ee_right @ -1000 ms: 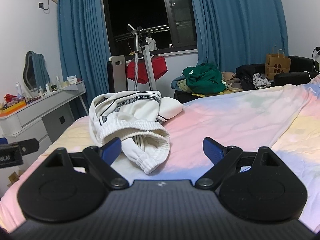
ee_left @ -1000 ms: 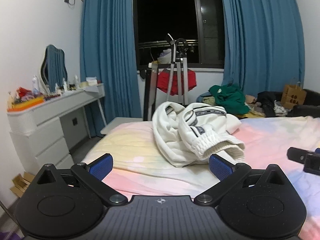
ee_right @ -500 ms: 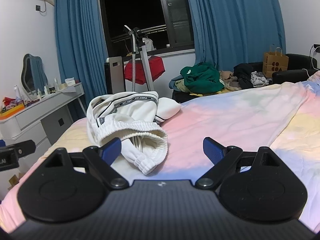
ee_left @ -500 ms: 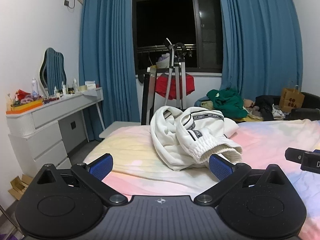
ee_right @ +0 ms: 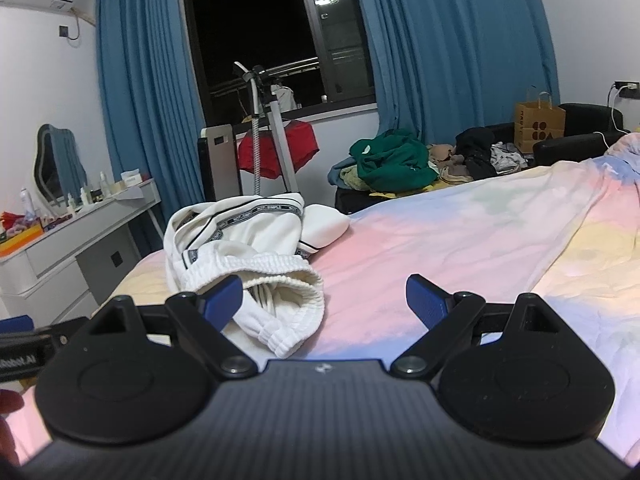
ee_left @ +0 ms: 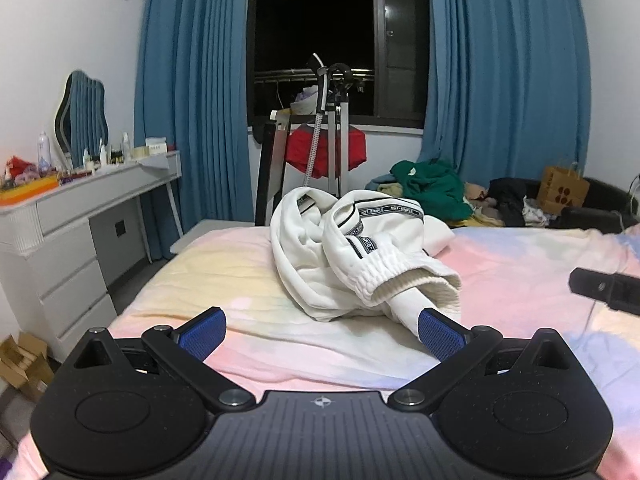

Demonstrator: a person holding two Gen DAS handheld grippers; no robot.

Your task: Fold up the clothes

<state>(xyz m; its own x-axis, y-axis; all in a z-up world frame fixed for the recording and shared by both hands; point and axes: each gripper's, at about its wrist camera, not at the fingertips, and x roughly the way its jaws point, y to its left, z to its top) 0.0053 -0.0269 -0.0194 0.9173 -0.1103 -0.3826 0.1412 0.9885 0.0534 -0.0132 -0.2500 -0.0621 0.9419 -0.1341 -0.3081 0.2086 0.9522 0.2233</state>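
A crumpled white garment with black lettered trim and ribbed cuffs lies bunched on the pastel bed sheet. It also shows in the right wrist view. My left gripper is open and empty just short of it, its right pad near a cuff. My right gripper is open and empty, its left pad in front of the garment's ribbed hem. The right gripper's tip shows at the right edge of the left wrist view.
A white dresser with bottles stands left of the bed. A garment steamer stand with a red cloth is by the window. A pile of green and dark clothes and a paper bag sit beyond the bed.
Both grippers have tilted up and edged slightly towards the white garment. Both remain open. The garment has not moved.
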